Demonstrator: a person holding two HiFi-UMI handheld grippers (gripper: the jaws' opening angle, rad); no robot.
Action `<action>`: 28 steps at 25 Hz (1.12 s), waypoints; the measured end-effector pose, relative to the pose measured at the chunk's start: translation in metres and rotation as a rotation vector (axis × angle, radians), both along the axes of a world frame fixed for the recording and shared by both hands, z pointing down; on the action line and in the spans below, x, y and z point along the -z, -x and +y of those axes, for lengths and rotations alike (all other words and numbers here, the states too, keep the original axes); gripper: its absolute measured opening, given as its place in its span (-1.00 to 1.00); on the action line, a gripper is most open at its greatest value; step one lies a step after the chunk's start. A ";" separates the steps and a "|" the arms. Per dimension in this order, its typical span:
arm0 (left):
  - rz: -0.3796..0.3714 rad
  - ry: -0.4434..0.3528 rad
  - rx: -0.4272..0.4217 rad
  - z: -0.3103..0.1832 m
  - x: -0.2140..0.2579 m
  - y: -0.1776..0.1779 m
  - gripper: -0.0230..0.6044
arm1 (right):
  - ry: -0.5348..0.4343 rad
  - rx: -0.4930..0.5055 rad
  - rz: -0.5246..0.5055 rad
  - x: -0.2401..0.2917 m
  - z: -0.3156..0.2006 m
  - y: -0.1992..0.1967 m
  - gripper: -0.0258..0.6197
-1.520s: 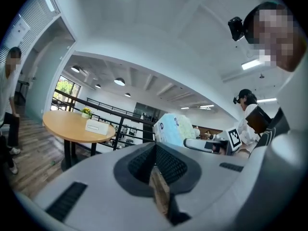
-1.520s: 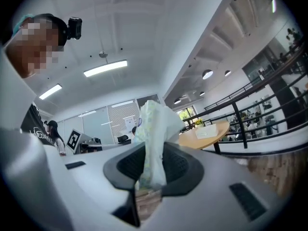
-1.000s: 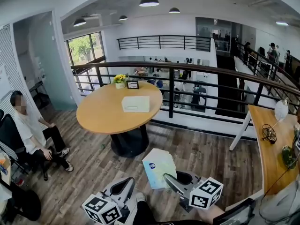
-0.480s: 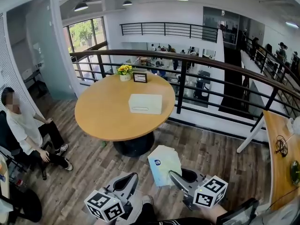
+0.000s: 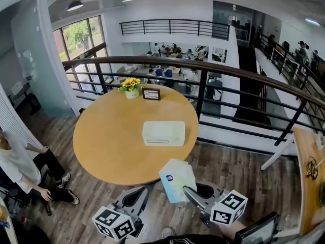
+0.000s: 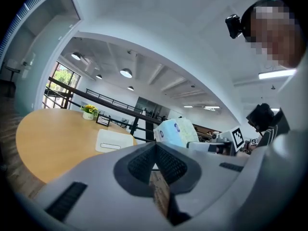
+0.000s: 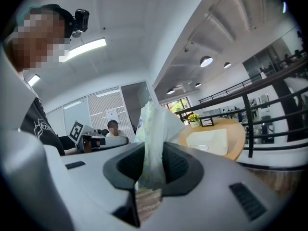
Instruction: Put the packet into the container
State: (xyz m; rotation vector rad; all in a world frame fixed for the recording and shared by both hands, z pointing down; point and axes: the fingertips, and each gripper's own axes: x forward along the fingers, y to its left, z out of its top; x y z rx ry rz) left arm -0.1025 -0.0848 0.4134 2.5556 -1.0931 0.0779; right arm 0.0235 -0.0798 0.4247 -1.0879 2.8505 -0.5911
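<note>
The tissue packet (image 5: 176, 179) is clamped in the right gripper (image 5: 187, 191) off the round table's (image 5: 106, 146) near edge, apart from the white container (image 5: 163, 133) toward its right edge; the left gripper's (image 5: 138, 194) jaws are closed, empty

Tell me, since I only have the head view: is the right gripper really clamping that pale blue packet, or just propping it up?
Observer: Clamping. In the right gripper view, the right gripper has both pads pressed on one edge of the packet, which stands up out of the jaws.
Operator: Is the left gripper holding anything?
Observer: No. The left gripper view shows the left gripper shut, pad tips meeting with nothing between them.
Operator: Does that view catch the container?
Observer: Yes. The white container lies on the round table, ahead and to the left of the jaws.
</note>
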 end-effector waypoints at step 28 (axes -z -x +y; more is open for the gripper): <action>0.012 0.026 0.083 -0.140 -0.003 0.018 -0.91 | -0.074 0.130 0.179 0.008 -0.183 0.025 -0.64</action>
